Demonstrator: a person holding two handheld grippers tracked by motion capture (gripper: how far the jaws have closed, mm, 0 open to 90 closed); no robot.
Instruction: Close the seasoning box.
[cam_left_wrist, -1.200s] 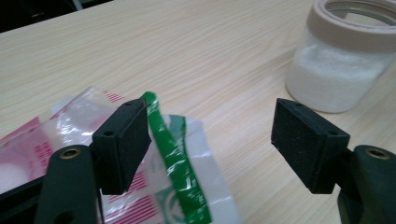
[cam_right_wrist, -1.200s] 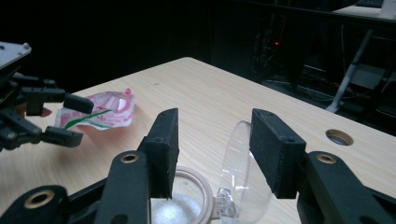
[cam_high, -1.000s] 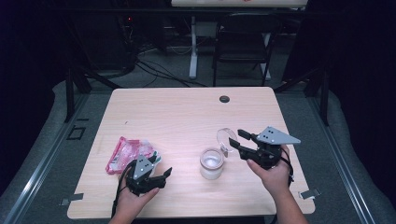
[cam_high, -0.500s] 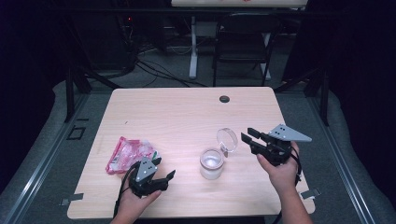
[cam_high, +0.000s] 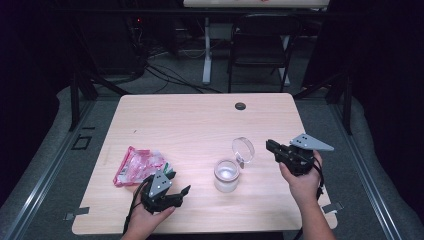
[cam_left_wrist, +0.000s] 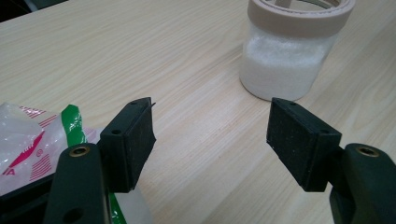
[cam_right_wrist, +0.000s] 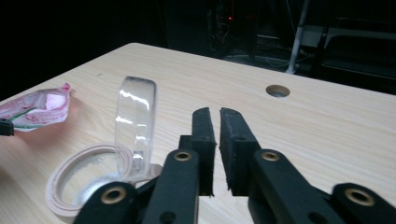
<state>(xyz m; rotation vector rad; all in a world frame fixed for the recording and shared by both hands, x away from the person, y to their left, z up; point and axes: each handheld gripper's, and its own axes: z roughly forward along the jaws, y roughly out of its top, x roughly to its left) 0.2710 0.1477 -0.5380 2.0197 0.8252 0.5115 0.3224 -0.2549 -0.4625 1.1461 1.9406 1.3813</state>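
- Jar (cam_high: 226, 175), centre frame: round, translucent, white granules inside, clear hinged lid (cam_high: 243, 148) upright.
- Left gripper (cam_high: 172, 192), lower left: jaws apart, empty.
- Right gripper (cam_high: 270, 146), right: jaws just closing, together, empty.
- Packet (cam_high: 136, 164): crinkled pink plastic.

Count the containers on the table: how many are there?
1: a clear jar of white grains stands mid-table, its hinged lid flipped up. A pink plastic bag lies to its left.

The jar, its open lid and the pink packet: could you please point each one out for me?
jar (cam_high: 226, 176): high view, on its glass side wall.
open lid (cam_right_wrist: 135, 119): right gripper view, on the clear upright disc.
pink packet (cam_high: 134, 164): high view, on its middle.
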